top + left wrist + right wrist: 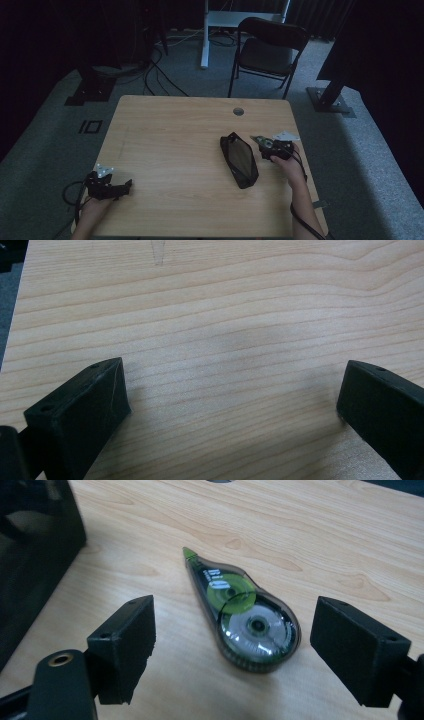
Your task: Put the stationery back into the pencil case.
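Pale wood tabletop (175, 150) carries the left claw (126, 187) at eight o'clock, jaws apart over bare grain. A black pouch (239, 159) lies just right of centre. At three o'clock the right claw (232, 630) stands wide, nothing gripped, with the green correction-tape roller (242, 615) flat between its jaws.

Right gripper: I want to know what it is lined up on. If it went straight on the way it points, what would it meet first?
Probably the correction tape, lying flat between its open jaws.
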`<state>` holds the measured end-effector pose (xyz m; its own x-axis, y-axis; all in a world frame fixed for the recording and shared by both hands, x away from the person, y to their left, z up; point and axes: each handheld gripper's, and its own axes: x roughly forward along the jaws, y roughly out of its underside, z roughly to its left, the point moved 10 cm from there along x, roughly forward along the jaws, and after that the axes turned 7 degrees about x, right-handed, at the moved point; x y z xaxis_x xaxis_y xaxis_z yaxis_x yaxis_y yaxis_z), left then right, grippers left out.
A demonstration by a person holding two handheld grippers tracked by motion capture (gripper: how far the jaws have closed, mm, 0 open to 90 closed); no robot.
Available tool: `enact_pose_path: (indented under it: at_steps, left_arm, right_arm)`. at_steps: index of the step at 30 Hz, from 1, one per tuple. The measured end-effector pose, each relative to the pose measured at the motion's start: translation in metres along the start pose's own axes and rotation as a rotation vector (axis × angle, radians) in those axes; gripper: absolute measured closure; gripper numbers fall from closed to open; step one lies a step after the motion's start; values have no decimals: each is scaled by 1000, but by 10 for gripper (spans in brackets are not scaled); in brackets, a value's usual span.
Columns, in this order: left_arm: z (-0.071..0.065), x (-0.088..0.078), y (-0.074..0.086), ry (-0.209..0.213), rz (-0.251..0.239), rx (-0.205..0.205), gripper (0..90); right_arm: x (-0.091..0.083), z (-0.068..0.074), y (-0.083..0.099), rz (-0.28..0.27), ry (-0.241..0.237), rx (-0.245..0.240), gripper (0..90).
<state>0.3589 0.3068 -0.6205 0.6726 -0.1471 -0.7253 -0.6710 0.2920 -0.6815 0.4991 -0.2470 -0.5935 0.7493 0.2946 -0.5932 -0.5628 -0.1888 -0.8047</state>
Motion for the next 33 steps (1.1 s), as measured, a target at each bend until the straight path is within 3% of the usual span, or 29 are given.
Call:
enact_pose_path:
  at_steps: [2, 7, 12, 14, 21, 28, 33]
  left_arm:
    - [0, 0, 0, 0, 0, 0, 3]
    - [0, 0, 0, 0, 0, 0, 2]
    - [0, 0, 0, 0, 0, 0, 3]
    - [0, 0, 0, 0, 0, 0, 3]
    - [0, 0, 0, 0, 0, 0, 3]
    - [0, 0, 0, 0, 0, 0, 2]
    - [0, 0, 0, 0, 0, 0, 2]
  right_arm:
    - [6, -1, -1, 11, -16, 18, 181]
    - [19, -7, -3, 29, -4, 51, 208]
    - [27, -9, -6, 31, -14, 53, 208]
    - [30, -10, -6, 46, -16, 34, 210]
    - [39, -7, -6, 64, -48, 69, 263]
    - [42, -5, -5, 83, -22, 108, 361]
    - [42, -6, -5, 80, 11, 106, 413]
